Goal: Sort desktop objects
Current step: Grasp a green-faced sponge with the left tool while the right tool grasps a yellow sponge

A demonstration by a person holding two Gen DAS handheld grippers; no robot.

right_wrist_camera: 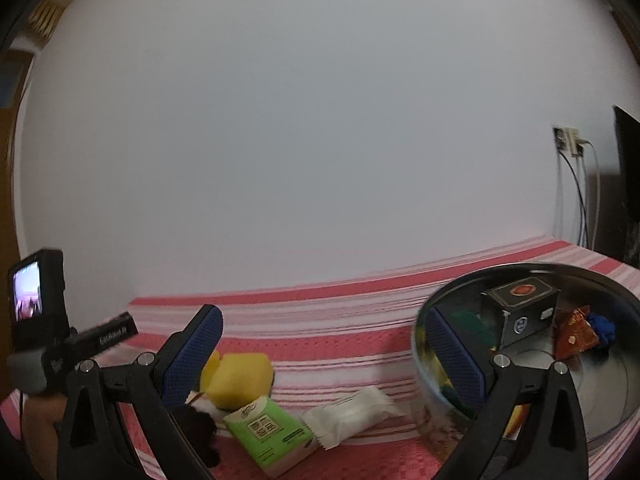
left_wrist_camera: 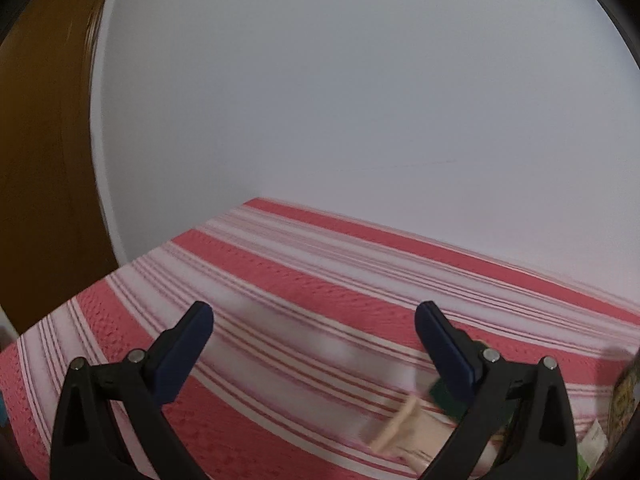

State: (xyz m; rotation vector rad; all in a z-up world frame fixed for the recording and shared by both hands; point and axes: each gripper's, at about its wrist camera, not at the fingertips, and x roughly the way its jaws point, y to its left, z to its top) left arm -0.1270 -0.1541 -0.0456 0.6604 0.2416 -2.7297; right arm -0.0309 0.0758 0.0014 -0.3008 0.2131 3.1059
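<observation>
My right gripper (right_wrist_camera: 324, 320) stands open above the striped cloth, holding nothing. Below it lie a yellow plush (right_wrist_camera: 240, 380), a green packet (right_wrist_camera: 268, 432), a white wrapped snack (right_wrist_camera: 352, 412) and a small dark item (right_wrist_camera: 196, 428). To the right sits a round metal tin (right_wrist_camera: 600, 400) holding a black box (right_wrist_camera: 520, 312), a red-orange packet (right_wrist_camera: 576, 332) and a blue thing (right_wrist_camera: 604, 326). My left gripper (left_wrist_camera: 314, 318) is open too, over bare cloth; a blurred beige item (left_wrist_camera: 404, 428) and something green (left_wrist_camera: 444, 396) lie by its right finger.
A red and white striped cloth (left_wrist_camera: 280, 280) covers the table, which meets a white wall (right_wrist_camera: 320, 140). The other hand-held gripper with its small screen (right_wrist_camera: 28, 296) shows at the left of the right wrist view. A wall socket with cables (right_wrist_camera: 568, 144) hangs at the right.
</observation>
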